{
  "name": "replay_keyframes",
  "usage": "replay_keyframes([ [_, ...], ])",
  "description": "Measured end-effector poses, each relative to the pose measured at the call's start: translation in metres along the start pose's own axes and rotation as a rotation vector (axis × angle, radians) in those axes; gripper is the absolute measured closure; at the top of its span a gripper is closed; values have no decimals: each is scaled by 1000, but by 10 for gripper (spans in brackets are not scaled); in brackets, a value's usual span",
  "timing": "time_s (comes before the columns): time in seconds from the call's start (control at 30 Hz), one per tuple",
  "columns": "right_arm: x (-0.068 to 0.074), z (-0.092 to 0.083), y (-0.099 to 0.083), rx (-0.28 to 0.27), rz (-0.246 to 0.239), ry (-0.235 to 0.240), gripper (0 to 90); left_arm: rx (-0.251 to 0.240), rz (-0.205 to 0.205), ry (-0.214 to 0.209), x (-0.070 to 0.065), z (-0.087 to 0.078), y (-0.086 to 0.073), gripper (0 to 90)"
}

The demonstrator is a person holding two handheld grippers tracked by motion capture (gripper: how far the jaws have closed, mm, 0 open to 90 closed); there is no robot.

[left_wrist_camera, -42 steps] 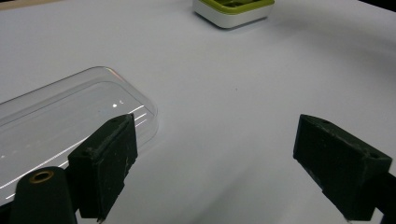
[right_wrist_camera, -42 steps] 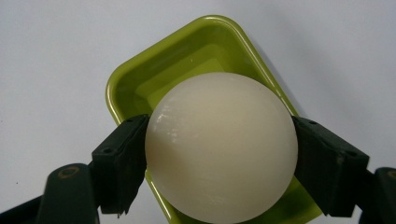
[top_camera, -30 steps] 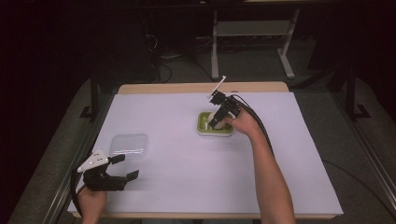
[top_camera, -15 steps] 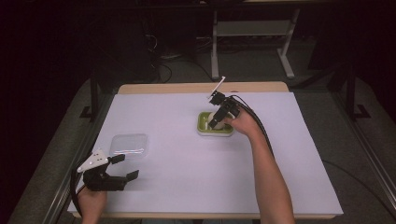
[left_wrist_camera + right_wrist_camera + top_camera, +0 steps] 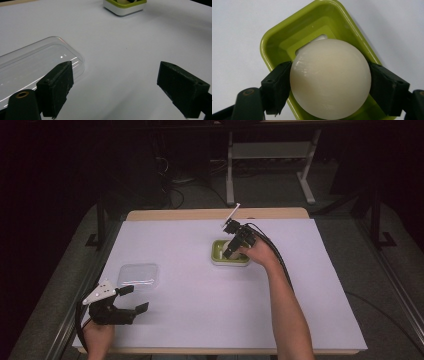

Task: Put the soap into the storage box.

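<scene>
You have one smooth cream-white ball (image 5: 330,78), one lime-green rectangular plastic tray (image 5: 274,42) and one clear plastic lid (image 5: 30,65) on the white counter (image 5: 200,310). Your right tool (image 5: 329,85) is clenched on the ball, over the tray; its own view shows the ball plainly, which the high view hides behind your hand. Your left tool (image 5: 115,90) stands released beside the lid, grasping nothing.
</scene>
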State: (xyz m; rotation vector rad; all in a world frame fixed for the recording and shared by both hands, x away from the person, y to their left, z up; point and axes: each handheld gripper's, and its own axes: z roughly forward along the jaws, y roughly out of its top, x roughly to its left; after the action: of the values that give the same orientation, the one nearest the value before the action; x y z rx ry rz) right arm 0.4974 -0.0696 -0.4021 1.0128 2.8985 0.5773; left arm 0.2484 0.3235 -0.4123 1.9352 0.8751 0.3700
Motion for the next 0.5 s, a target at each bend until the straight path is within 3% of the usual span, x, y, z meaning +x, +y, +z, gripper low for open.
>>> replay_keyframes([
  [0.5, 2, 1, 1, 6, 6, -1, 221, 3, -1, -1, 0, 0, 0, 130],
])
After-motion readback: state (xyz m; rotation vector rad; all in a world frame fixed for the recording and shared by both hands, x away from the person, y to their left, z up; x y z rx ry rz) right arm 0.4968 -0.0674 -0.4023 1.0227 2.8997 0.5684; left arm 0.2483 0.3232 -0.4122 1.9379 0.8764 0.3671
